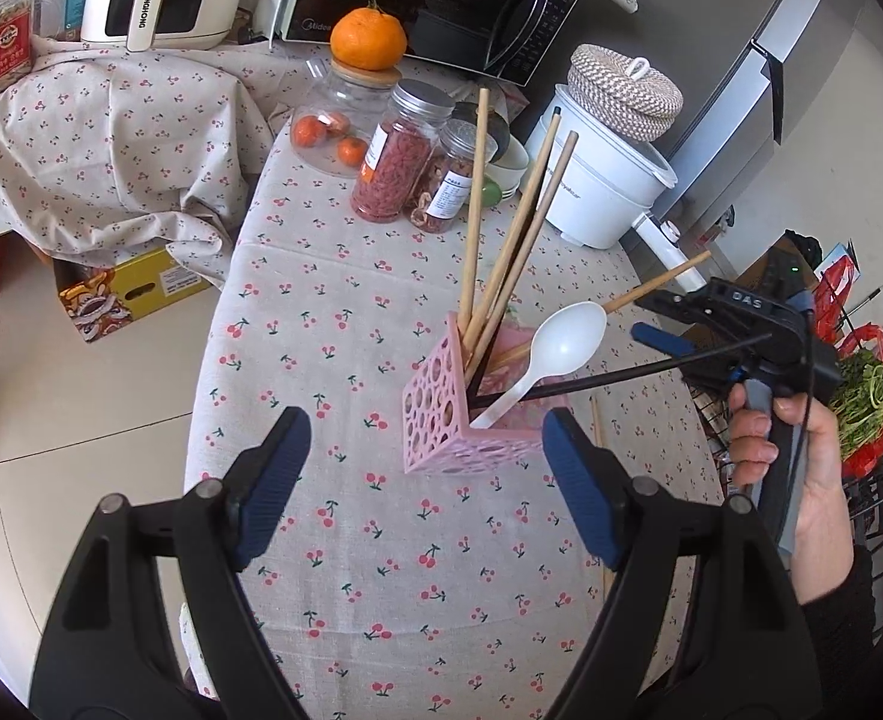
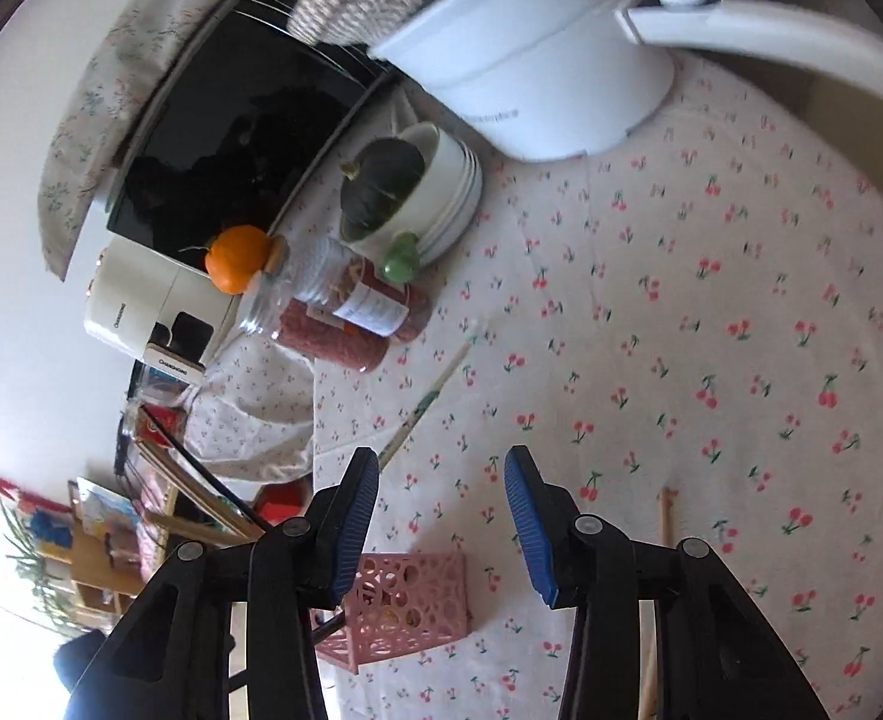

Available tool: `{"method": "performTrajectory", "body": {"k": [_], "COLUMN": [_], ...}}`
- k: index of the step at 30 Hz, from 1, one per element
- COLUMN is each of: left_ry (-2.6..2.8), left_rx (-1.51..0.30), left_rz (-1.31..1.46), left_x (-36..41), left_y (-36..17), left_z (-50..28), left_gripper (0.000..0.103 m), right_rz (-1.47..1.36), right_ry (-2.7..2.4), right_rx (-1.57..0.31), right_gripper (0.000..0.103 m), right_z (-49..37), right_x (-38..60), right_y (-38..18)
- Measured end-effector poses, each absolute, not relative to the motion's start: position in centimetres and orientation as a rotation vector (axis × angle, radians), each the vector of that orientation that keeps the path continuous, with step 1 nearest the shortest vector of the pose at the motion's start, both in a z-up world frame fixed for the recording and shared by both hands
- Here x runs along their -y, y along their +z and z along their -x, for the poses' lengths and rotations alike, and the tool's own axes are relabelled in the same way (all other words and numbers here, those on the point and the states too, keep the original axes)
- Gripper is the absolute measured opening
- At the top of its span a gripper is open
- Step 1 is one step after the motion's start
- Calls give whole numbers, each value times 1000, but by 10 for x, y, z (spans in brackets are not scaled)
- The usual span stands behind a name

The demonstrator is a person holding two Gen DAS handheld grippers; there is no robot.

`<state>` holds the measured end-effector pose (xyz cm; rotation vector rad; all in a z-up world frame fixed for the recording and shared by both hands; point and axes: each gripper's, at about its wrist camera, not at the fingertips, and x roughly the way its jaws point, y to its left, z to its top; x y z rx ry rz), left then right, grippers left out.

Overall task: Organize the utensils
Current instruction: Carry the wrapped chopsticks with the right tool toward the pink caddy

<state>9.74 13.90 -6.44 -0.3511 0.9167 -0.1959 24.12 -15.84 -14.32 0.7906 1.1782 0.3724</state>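
Observation:
A pink perforated holder [image 1: 441, 414] stands on the cherry-print tablecloth [image 1: 345, 546]. It holds several wooden chopsticks [image 1: 475, 204], black chopsticks [image 1: 621, 373] and a white plastic spoon [image 1: 561, 341]. My left gripper [image 1: 426, 483] is open and empty, just in front of the holder. My right gripper [image 1: 663, 324] hovers to the holder's right, empty; in its own view its jaws [image 2: 441, 516] stand open above the holder [image 2: 405, 606]. A wooden chopstick [image 2: 426, 405] lies on the cloth ahead of it, and another [image 2: 663, 519] lies at the right. A loose chopstick [image 1: 596, 429] shows behind my left finger.
Jars of dried goods [image 1: 402, 150], a jar with an orange [image 1: 369, 39] on top, stacked bowls with a squash [image 2: 417, 180], a white rice cooker [image 1: 606, 180] and a microwave [image 1: 441, 0] stand at the back. The table edge drops to the floor at left.

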Motion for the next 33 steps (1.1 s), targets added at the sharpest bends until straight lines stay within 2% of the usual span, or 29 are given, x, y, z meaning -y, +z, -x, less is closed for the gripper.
{"method": "performTrajectory", "body": {"k": [5, 14, 17, 18, 20, 24, 33], "left_ry": [-195, -207, -211, -210, -210, -207, -202], "left_rx": [-912, -903, -911, -912, -915, -913, -860], "left_rz": [349, 364, 360, 360, 360, 365, 377], "left_x": [-140, -138, -137, -137, -137, -139, -141], "left_y": [-63, -62, -64, -65, -65, -65, -56], "left_z": [-99, -105, -107, -107, -107, -106, -100], "left_gripper": [80, 80, 80, 80, 80, 80, 80], "right_rz": [-1031, -1178, -1238, -1256, -1275, -1259, -1010], "right_ry": [443, 466, 479, 487, 500, 545, 592], "right_rx": [-1337, -1386, -1407, -1406, -1388, -1298, -974], "right_gripper": [37, 31, 20, 10, 10, 8, 5], "right_z": [-279, -320, -328, -328, -330, -332, -330], "right_x": [137, 103, 95, 93, 90, 90, 112], "right_y": [-213, -261, -275, -277, -278, -255, -125]}}
